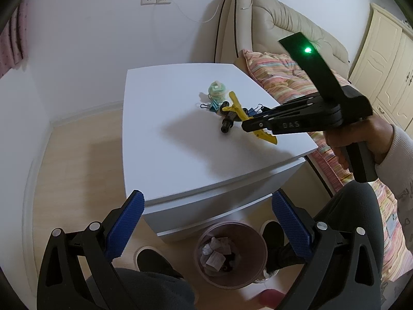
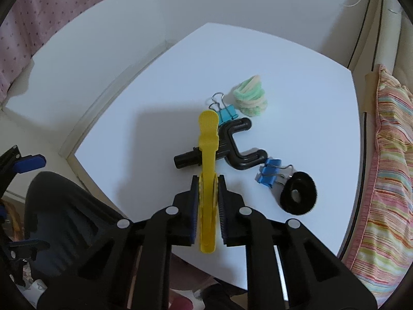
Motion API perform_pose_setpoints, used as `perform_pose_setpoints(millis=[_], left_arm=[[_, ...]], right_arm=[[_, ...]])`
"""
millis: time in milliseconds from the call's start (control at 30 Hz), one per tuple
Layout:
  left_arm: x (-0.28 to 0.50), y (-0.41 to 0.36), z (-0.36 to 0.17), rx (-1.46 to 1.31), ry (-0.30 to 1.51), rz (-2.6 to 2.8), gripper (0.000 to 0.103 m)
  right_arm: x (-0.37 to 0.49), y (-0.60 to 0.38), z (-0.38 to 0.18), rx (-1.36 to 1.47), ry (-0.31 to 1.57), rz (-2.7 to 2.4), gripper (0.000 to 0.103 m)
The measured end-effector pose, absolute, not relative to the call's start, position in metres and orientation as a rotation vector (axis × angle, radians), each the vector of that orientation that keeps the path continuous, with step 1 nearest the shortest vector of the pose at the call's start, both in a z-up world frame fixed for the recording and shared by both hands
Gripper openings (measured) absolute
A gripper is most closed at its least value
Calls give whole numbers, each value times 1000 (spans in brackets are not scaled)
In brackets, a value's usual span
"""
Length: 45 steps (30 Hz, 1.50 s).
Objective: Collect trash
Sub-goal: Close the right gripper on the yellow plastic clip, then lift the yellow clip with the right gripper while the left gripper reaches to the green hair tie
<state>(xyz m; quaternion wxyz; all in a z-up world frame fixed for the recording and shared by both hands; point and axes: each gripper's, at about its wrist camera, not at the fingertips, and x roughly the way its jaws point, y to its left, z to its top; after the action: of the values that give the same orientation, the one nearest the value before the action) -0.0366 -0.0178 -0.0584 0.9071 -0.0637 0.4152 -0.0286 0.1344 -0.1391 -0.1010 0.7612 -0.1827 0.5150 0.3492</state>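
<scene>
Both wrist views down onto table [image 1: 165, 134]

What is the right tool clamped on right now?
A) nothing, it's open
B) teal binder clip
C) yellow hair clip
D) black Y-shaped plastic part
C: in the right wrist view the right tool has both pads pressed against the sides of the yellow hair clip, above the white table.

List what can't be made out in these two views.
- Left wrist view: dark blue binder clip and black hair tie mostly hidden by the right gripper.
- Left wrist view: trash bin contents too small to identify.
- Right wrist view: the bin is out of view; left gripper is cut off by the edge.
- Right wrist view: yellow clip crosses the black Y-shaped part, hiding its middle.
</scene>
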Motion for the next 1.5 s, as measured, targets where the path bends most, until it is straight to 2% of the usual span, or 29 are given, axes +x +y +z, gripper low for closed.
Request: perform_pose_setpoints(millis=[267,600,1000,1500], left_arm=[[-20,-26,-43,-99,835,-80,95],[29,-28,1,-41,779,-124,95],[116,-37,20,-7,876,-174,95],[206,-30,-34,-65,1118,-159,95]], right_arm=[[124,-172,-70,-297,1054,749,13],[118,-193,-51,-237,998,732,13],[119,-216,-40,-201,980,708,13],[120,-230,-38,-190,985,692,13]])
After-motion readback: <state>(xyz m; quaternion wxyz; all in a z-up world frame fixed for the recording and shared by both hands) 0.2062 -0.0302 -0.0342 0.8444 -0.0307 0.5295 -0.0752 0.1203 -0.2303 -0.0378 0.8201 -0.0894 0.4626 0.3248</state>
